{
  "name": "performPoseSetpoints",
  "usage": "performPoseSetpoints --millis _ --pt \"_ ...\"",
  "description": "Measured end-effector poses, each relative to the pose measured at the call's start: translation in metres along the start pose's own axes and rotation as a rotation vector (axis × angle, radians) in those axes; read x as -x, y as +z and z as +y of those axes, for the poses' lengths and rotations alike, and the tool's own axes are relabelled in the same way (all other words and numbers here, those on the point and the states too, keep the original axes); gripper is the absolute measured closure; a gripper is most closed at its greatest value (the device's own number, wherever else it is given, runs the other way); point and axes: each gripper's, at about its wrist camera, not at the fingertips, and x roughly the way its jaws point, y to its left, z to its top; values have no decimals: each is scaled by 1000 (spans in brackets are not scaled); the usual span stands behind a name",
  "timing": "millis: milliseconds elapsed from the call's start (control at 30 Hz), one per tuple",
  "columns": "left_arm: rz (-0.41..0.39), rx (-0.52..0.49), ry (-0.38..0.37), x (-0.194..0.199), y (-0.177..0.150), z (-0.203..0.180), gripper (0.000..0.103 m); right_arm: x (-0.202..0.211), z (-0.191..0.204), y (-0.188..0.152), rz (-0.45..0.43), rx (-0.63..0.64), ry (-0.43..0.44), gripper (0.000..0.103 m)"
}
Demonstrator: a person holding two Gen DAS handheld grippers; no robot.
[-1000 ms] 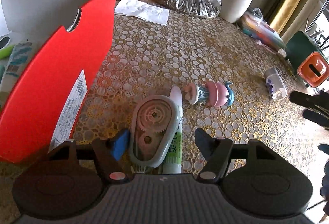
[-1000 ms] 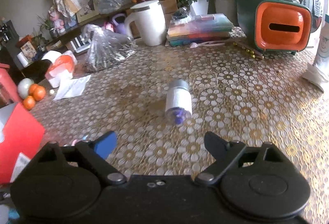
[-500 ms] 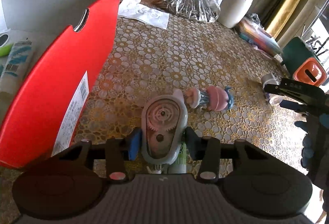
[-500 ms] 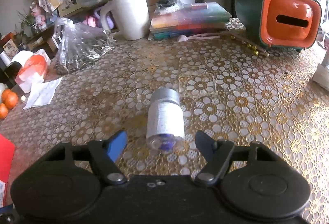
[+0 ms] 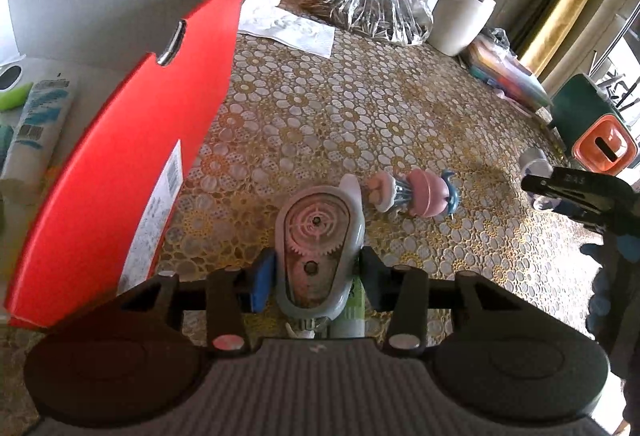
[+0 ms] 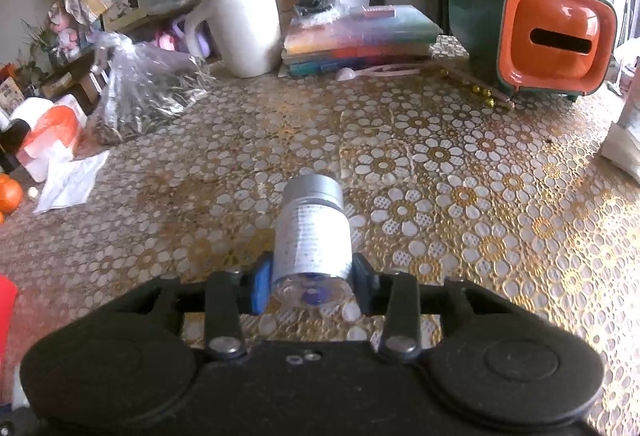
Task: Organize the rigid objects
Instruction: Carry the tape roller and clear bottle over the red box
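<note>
My left gripper (image 5: 316, 280) is shut on a grey correction tape dispenser (image 5: 316, 236) with pink gears. It sits over a white and green glue stick (image 5: 354, 310) that lies on the patterned tablecloth. A pink and blue toy figure (image 5: 416, 192) lies just beyond. An open red box (image 5: 120, 164) stands at the left with a tube (image 5: 36, 132) inside. My right gripper (image 6: 312, 286) has its jaws closing on a small clear bottle (image 6: 312, 232) with a silver cap, which lies on its side. Both pads touch the bottle's base end.
At the back of the table are a white jug (image 6: 244, 28), a clear plastic bag (image 6: 148, 88) and a stack of coloured cases (image 6: 360, 36). A green and orange holder (image 6: 552, 32) stands at the back right. A paper tissue (image 6: 72, 176) lies at the left.
The left jaws came in and gripped the correction tape dispenser. The right gripper moved forward and down to the bottle, and its jaws narrowed onto it.
</note>
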Motion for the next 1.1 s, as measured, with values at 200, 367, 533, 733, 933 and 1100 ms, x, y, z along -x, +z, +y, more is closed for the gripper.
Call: performPoseSetpoints --millis 200,367,533,733,933,1100 --pt "-11 9 -9 15 -1 1 58 39 7 -20 -4 2 53 63" --pt "-31 7 -38 35 -1 0 58 75 23 -36 -4 25 102 63" --pt "-54 -3 -51 58 -3 0 58 112 44 -49 -12 72 131 63" --pt "-85 -16 -78 85 -6 2 58 150 67 -57 -25 124 148 63" --pt "-124 -25 -78 113 -6 7 58 181 89 -64 -47 157 181 63" --pt "-169 -35 -74 140 1 16 58 204 111 -68 -60 184 218 63"
